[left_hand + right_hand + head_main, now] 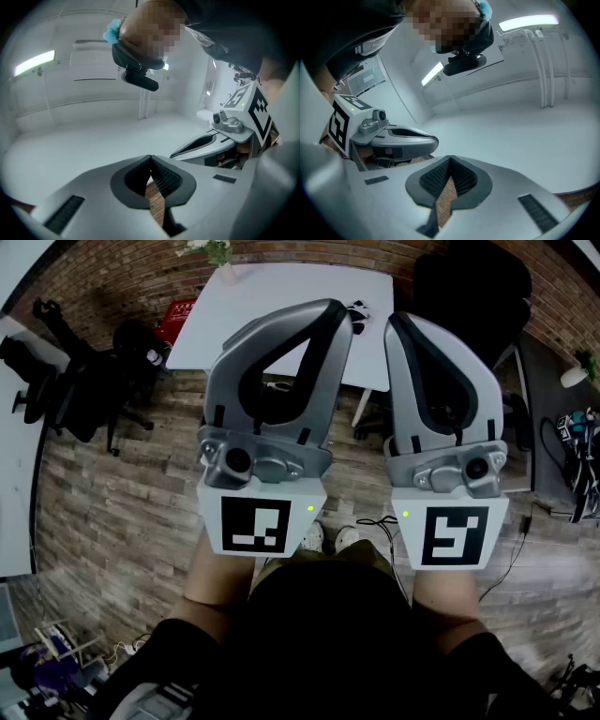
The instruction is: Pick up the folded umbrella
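Both grippers are raised close under the head camera and tilt upward. My left gripper (339, 311) is shut with nothing between its jaws; its ribbed pads meet at the tip (150, 157). My right gripper (394, 322) is shut and empty too, tips touching (450, 158). They stand side by side, a small gap apart, and each shows in the other's view: the right gripper (220, 136) and the left gripper (393, 136). A small dark object (359, 307) lies near the right edge of the white table (281, 306), partly hidden behind the left gripper. I cannot tell whether it is the folded umbrella.
A vase with flowers (225, 268) stands at the table's far edge. Black office chairs (94, 381) are at the left, and another black chair (469, 296) at the right. A red item (178, 315) sits by the table. Cables (572, 456) lie on the wooden floor at the right.
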Tool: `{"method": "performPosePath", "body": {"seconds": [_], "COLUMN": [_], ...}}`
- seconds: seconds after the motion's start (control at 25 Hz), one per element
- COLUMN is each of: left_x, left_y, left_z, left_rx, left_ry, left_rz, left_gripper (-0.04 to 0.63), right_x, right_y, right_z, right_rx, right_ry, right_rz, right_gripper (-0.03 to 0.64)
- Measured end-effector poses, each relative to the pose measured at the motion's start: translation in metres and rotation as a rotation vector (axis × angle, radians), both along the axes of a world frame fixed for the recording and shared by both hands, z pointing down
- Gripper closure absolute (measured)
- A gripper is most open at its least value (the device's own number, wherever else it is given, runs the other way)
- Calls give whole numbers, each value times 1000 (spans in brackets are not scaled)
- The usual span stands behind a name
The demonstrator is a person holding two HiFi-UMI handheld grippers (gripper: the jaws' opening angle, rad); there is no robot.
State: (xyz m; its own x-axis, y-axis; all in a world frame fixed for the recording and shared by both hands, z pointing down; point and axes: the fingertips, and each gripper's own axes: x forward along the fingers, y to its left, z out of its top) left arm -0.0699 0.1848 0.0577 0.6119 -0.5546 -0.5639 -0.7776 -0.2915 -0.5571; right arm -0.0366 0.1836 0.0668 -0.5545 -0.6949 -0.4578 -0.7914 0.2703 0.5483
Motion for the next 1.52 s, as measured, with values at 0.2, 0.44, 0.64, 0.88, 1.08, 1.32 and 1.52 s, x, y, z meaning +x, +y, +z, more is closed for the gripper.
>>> {"method": "performPosePath", "body": {"seconds": [0.2,0.44,0.64,0.88,1.08,1.32,1.52], "left_x": [-1,-3,-5,-7,-8,-14,-20], "left_y": [5,9,9,7,6,1,-3], "left_z": [-2,-5,-4,-4,-2,2,5], "left_rx": [4,8,6,3,3,-6,-14], "left_ry": [2,7,8,11,14,17,15], "left_rz": [-3,-12,-20,-26,-23,-17,-1], "left_gripper": [583,583,583,584,584,583,584], "right_x": [0,-1,-2,-5,-6,-12,-15], "right_y": [4,8,7,7,6,2,-1], "right_z": [1,0,2,3,4,5,8], "right_rx": [-1,3,2,4,3,-1,-13], "right_ry": [3,12,10,6,12,23,18], "right_rz": [-2,-6,-9,-16,-16,-14,-9], "right_gripper": [588,588,588,588,588,588,586]}}
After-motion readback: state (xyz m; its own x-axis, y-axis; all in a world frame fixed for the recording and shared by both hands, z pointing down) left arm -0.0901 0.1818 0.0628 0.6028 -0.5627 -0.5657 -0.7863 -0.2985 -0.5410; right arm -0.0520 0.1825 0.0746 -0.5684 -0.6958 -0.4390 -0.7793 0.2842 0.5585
